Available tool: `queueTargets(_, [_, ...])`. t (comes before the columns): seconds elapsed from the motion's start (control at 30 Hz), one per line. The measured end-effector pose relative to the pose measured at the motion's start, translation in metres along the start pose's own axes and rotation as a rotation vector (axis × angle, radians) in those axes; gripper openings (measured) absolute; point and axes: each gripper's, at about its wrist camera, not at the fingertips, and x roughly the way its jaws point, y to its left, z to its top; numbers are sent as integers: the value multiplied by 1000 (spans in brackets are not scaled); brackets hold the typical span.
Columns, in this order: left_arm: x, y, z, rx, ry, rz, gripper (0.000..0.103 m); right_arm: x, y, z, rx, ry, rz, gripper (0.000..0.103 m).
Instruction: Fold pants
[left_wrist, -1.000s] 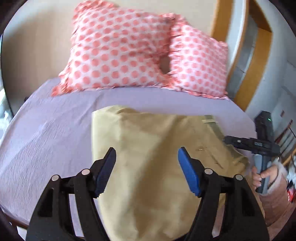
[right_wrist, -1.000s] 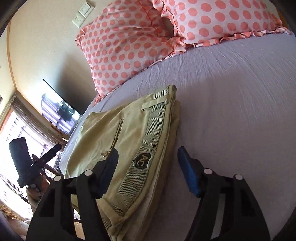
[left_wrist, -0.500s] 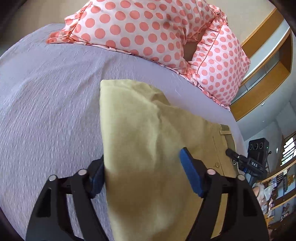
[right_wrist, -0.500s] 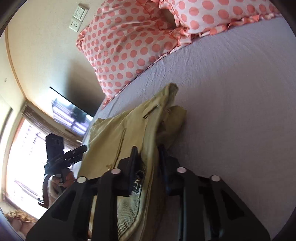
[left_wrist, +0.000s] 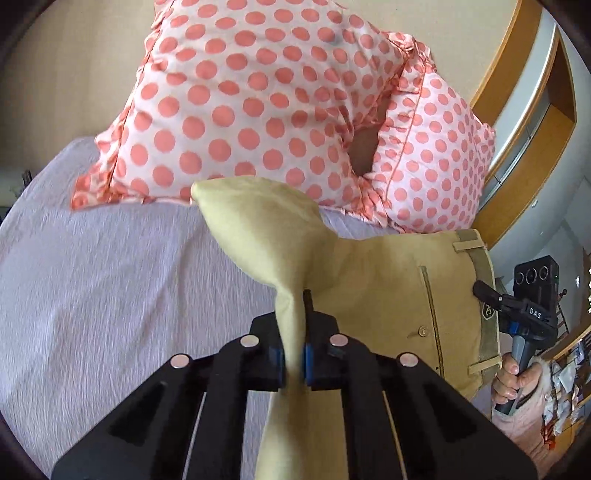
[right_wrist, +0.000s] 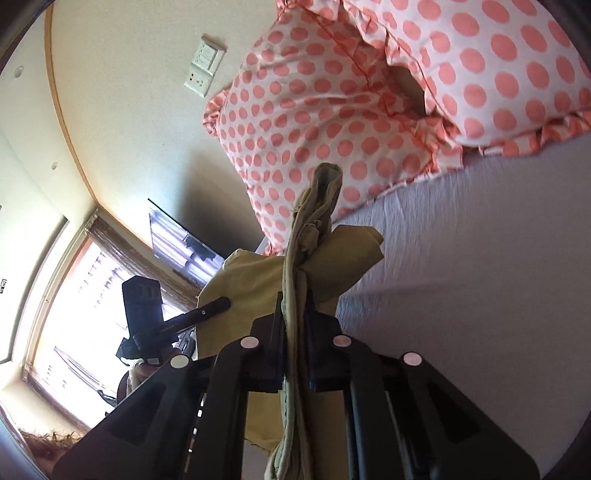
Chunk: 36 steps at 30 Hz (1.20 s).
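Two grippers: both were pinching the same pair of pants, one at each side.
Left gripper (left_wrist: 294, 360): its jaws were pressed together on a bunched edge of the pants (left_wrist: 388, 295), the cloth squeezed into a narrow band between the blue pads (left_wrist: 308, 360).
Pants from the left gripper: the fabric rose ahead of the fingers into a puffed fold and spread away to its right, where the waistband (left_wrist: 485, 295), a belt loop and a pocket seam showed.
Bedsheet (left_wrist: 110, 295): lilac, lying to the left of and beneath the left gripper.
Pillows (left_wrist: 240, 103): pink with coral dots, well beyond the fingers, against the wall.
Right gripper (right_wrist: 295, 360): jaws clamped tight on the stacked waistband layers of the pants (right_wrist: 295, 280), which ran straight up between the fingers.
Pants from the right gripper: a loose panel hung to its left and ahead, lifted off the bedsheet (right_wrist: 480, 277) at that end.
Other handle: the left gripper's body (right_wrist: 147, 317) showed far to the left, before a bright window.
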Motion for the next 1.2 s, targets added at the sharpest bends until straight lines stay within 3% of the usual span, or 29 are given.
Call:
queueTargets(0.1, [40,-2,30,-2,-25,56,7,3,-19,32,3,-66,-72,9])
queueTargets(0.17, [77,0,42,-2,1,108,9,11,-38,47,-3,-94,-178,9])
queueTargets(0.23, [112,4,45,5,55,191,10,27,-63,52,19,-54,-308,11])
queueTargets(0.3, [123,12,44,-8,72,205,18,43,-84,48,59,13,-443,15])
queueTargets(0.37, [108,19,43,-18,25,212,28,38,-82,45,41,-8,-481,18])
queueTargets(0.43, [85,20,41,0,-36,231,37,22,-66,44,9,-80,-475,30])
queueTargets(0.47, [73,18,38,6,-62,219,37,17,-58,43,0,-99,-435,48])
queueTargets(0.5, [63,15,36,10,-79,178,41,16,-50,44,-8,-102,-395,59])
queueTargets(0.53, [55,10,33,14,-84,120,45,19,-44,42,-14,-85,-352,60])
queueTargets(0.6, [50,-1,29,19,-61,43,62,34,-41,37,-1,-12,-298,62])
queueTargets(0.63, [57,-6,29,24,-27,28,63,43,-43,35,18,25,-305,69])
queueTargets(0.67, [70,-9,29,27,29,37,63,54,-49,32,45,65,-340,75])
queueTargets(0.73, [106,-6,25,4,152,112,59,65,-60,27,92,90,-383,76])
queueTargets(0.8, [103,-6,24,10,100,178,54,61,-56,25,112,79,-410,76])
queueTargets(0.83, [100,-7,23,8,128,209,53,58,-48,21,109,85,-454,77])
queueTargets(0.87, [92,-7,20,7,135,190,53,54,-36,16,78,83,-500,85])
queueTargets(0.93, [65,-14,5,37,99,171,59,40,-8,-6,-39,64,-543,95])
queueTargets(1.0, [36,-24,-18,84,57,216,81,29,20,-34,-160,43,-611,102])
queueTargets(1.07, [12,-32,-46,113,33,246,86,22,38,-65,-238,33,-671,102])
queueTargets(1.2, [-2,-42,-90,141,78,277,88,31,47,-111,-270,96,-748,102])
